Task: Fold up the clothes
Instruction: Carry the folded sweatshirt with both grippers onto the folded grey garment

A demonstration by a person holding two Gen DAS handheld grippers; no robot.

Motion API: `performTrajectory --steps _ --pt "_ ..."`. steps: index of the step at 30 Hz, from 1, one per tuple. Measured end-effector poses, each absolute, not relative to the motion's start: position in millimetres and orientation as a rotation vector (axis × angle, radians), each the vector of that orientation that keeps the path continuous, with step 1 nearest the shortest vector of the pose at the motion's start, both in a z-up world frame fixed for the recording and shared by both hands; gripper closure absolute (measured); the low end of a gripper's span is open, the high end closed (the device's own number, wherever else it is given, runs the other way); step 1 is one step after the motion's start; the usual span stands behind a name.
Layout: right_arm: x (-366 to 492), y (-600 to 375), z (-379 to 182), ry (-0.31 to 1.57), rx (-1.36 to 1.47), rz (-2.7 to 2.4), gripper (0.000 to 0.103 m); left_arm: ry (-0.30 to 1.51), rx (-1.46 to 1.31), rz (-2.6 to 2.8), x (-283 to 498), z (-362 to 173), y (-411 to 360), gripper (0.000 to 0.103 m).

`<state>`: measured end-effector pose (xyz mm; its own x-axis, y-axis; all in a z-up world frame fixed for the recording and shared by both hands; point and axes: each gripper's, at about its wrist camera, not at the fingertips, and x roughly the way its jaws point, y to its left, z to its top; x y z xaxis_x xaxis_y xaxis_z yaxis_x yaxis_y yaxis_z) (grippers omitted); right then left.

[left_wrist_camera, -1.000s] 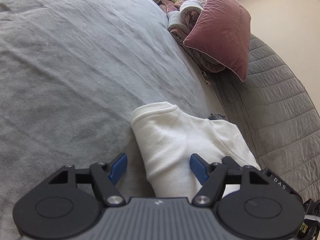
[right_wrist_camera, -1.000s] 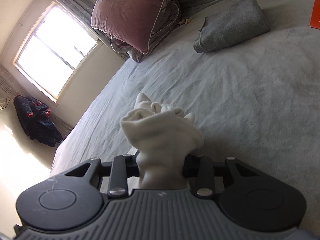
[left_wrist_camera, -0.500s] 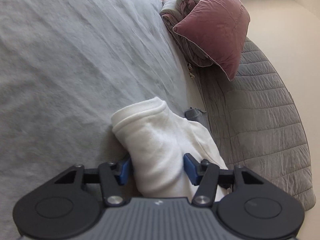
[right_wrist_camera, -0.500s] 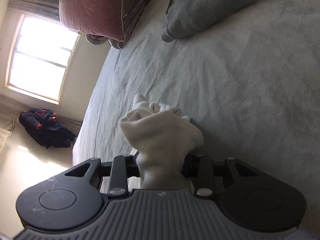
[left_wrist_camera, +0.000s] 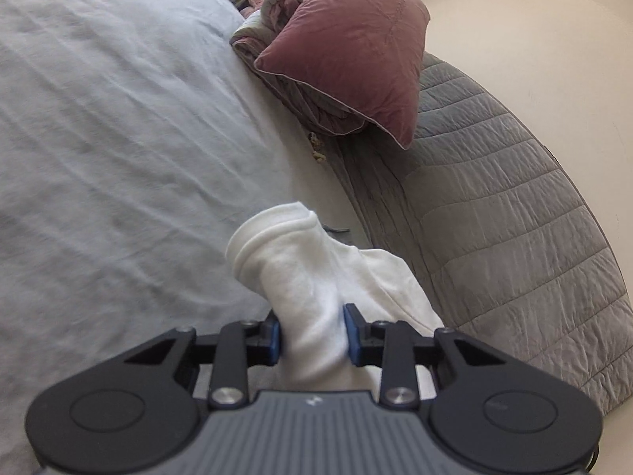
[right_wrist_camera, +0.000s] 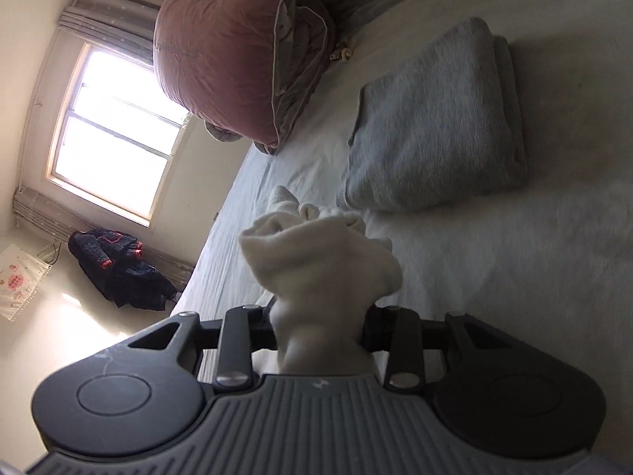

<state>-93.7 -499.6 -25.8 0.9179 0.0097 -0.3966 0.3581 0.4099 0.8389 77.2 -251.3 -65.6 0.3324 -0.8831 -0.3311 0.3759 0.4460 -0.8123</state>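
White garment (left_wrist_camera: pixel 316 277), a soft fleecy piece of clothing, was held bunched above the bed (left_wrist_camera: pixel 118 138), gripped at one part by each tool.

Largest to smallest:
- Bed: covered with a pale grey, lightly creased sheet; it filled most of both wrist views.
- Quilted grey bedspread (left_wrist_camera: pixel 494 217): lay along the bed's edge, at the right of the left wrist view.
- Window (right_wrist_camera: pixel 114 130): bright, with a gathered curtain (right_wrist_camera: pixel 110 4) above it, at the left of the right wrist view.
- Pink pillow (left_wrist_camera: pixel 356 47): propped against a rolled duvet (left_wrist_camera: pixel 277 4) at the far end of the bed.
- Folded grey garment (right_wrist_camera: pixel 435 118): lay flat on the sheet, just beyond the bunched white cloth (right_wrist_camera: pixel 320 261) in the right wrist view.
- Dark jacket (right_wrist_camera: pixel 118 269): heaped on the floor under the window.
- White bag (right_wrist_camera: pixel 19 281): bore pink printing too small to read.
- Left gripper (left_wrist_camera: pixel 312 332): its jaws had just been closing, and the blue pads (left_wrist_camera: pixel 353 332) pressed a thick fold of the white garment from both sides; the cloth's rolled hem stood out ahead of the fingertips.
- Right gripper (right_wrist_camera: pixel 322 330): narrowly parted jaws clamped a wad of the same cloth, which bulged forward over the fingers.
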Motion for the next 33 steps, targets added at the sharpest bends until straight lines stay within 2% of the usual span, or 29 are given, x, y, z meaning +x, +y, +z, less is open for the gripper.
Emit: performTrajectory --steps 12,17,21,23,28,33 --pt "-71.8 -599.0 -6.7 0.304 0.989 -0.245 0.065 0.779 -0.608 -0.981 110.1 -36.7 -370.0 0.072" --pt "-53.8 -630.1 -11.8 0.299 0.912 -0.244 0.064 0.761 -0.631 -0.961 117.8 -51.6 -399.7 0.072" --pt "-50.0 -647.4 -37.4 0.285 0.922 -0.263 0.064 0.764 -0.591 -0.950 121.2 -71.4 -419.0 0.072" --pt "-52.4 -649.8 -51.8 0.267 0.935 -0.267 0.062 0.749 -0.549 -0.951 118.5 -83.6 -421.5 0.069" --pt "-61.7 -649.3 -77.1 0.191 0.957 -0.264 0.050 0.702 -0.502 -0.956 117.2 -93.4 -415.5 0.054" --pt "-83.6 -646.0 -66.6 0.107 0.935 -0.315 0.038 0.600 -0.396 -0.936 114.0 -70.2 -397.4 0.052"
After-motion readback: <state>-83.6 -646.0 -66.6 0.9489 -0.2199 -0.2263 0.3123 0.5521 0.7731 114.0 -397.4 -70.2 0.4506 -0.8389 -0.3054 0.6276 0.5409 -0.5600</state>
